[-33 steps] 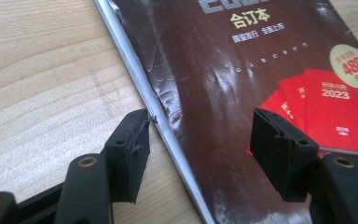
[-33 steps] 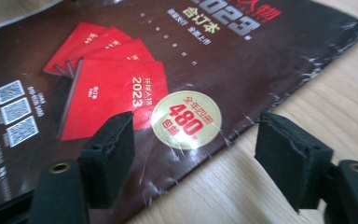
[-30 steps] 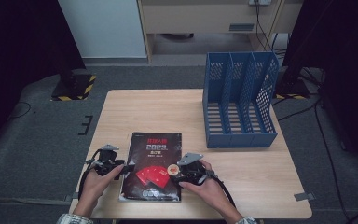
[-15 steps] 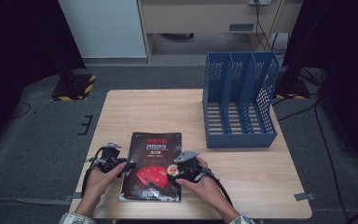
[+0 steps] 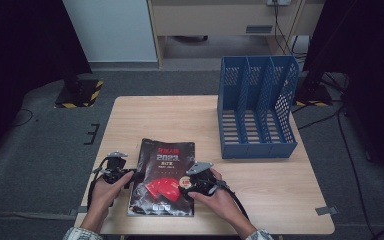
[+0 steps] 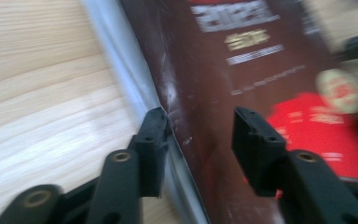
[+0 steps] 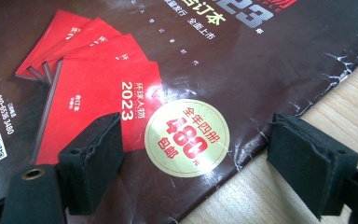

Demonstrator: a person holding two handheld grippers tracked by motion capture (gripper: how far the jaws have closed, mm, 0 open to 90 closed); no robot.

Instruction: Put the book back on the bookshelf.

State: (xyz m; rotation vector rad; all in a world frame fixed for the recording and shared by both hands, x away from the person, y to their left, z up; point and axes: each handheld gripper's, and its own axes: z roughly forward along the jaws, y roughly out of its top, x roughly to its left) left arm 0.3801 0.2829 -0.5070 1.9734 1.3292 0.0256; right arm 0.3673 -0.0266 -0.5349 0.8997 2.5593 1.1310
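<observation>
A dark magazine [image 5: 162, 180] with a red fan graphic and "2023" on its cover lies flat near the table's front edge. My left gripper [image 5: 134, 177] is at the magazine's left edge. In the left gripper view this gripper [image 6: 200, 126] stands open, one jaw by the clear wrapper rim and the other over the cover [image 6: 242, 60]. My right gripper [image 5: 184, 186] is at the magazine's right edge. In the right gripper view it [image 7: 196, 140] is open, straddling that edge above a round pale sticker [image 7: 188, 137], one jaw over the cover [image 7: 191, 60], one over bare wood.
A blue three-slot file rack [image 5: 257, 107] stands at the table's back right, slots facing up. The wooden table [image 5: 180, 120] has bare room behind the magazine and to its right. The floor around is dark carpet with cables.
Both hands have edged inward toward the magazine. The left gripper has shifted slightly right and forward to the left edge. The magazine has stayed in place.
</observation>
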